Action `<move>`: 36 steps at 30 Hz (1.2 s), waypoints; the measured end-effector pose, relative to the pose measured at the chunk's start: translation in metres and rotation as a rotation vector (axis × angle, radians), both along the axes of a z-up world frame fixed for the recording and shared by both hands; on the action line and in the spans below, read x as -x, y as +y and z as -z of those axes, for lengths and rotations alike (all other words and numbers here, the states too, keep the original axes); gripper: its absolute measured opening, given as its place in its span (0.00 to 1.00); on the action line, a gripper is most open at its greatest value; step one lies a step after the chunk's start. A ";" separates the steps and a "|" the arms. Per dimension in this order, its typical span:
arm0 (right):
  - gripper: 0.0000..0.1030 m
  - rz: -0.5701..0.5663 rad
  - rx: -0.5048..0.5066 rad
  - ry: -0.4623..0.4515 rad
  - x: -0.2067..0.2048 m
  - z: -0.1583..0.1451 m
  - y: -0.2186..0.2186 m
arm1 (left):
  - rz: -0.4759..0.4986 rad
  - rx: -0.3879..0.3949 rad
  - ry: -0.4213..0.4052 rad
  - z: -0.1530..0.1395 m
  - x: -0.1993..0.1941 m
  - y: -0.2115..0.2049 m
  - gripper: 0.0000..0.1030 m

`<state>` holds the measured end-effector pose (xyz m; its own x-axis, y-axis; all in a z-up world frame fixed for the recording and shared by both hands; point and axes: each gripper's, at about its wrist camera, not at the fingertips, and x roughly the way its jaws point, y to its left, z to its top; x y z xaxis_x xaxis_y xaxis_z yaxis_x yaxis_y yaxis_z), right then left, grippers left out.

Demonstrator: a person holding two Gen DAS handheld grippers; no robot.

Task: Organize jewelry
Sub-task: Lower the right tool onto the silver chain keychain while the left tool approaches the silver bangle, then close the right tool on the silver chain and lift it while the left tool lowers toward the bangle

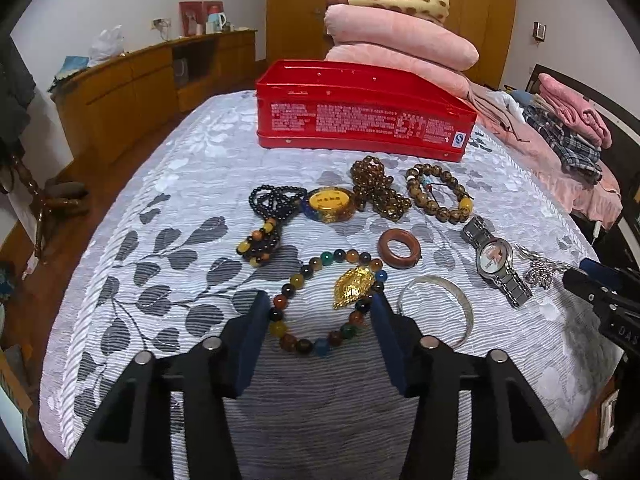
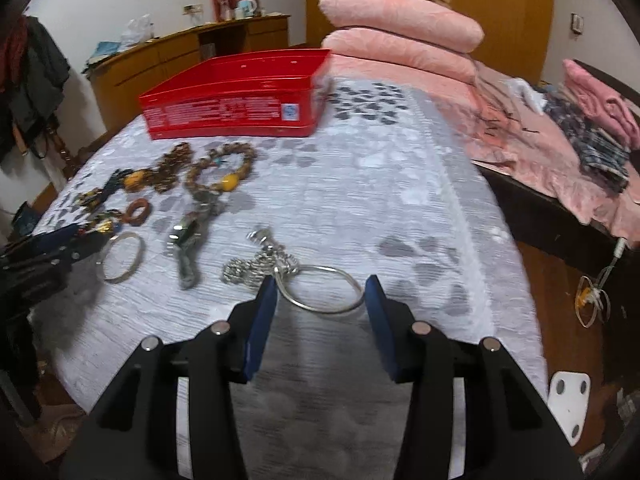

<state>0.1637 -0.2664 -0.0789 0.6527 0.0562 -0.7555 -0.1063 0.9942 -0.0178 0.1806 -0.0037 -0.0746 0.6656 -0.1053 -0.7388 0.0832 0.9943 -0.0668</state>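
A bed covered by a pale grey bedspread [image 1: 192, 184] printed with dark leaves holds a spread of jewelry; at its far side stands an open red tin box [image 1: 366, 114], empty as far as can be seen.

The left gripper [image 1: 320, 312] angles down over a bracelet of multicoloured beads [image 1: 326, 300] with a gold leaf-shaped charm [image 1: 354, 287]; its blue pads flank the bead loop on either side and appear to touch it — the bracelet lies flat on the bedspread, so whether it is truly gripped cannot be told.

The right gripper [image 2: 320, 296] straddles a thin silver ring bangle [image 2: 322, 290] whose wire meets both blue pads, apparently clasped, though the view is blurred; a bunch of silver charms [image 2: 256, 266] hangs on the bangle's left side.

Beyond the bead bracelet lie a brown wooden ring [image 1: 399, 249], a yellow round tin [image 1: 331, 204], a black bead necklace [image 1: 266, 220], a heap of brown beads [image 1: 376, 188] and a brown bead bracelet [image 1: 438, 196]; to the right lie a steel wristwatch [image 1: 496, 262] and a wide silver bangle [image 1: 438, 310], just beside the left gripper.

Folded pink blankets [image 1: 400, 40] are stacked behind the box.
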 end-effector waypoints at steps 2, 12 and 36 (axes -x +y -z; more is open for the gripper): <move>0.43 -0.003 0.000 0.014 0.000 0.003 -0.003 | -0.002 0.011 0.001 -0.001 0.001 0.002 0.47; 0.49 -0.101 -0.022 -0.051 0.002 -0.011 0.019 | 0.005 0.007 -0.003 -0.001 0.002 0.000 0.50; 0.14 -0.099 -0.028 0.053 -0.024 0.012 0.031 | 0.015 0.031 -0.003 0.000 0.000 0.005 0.55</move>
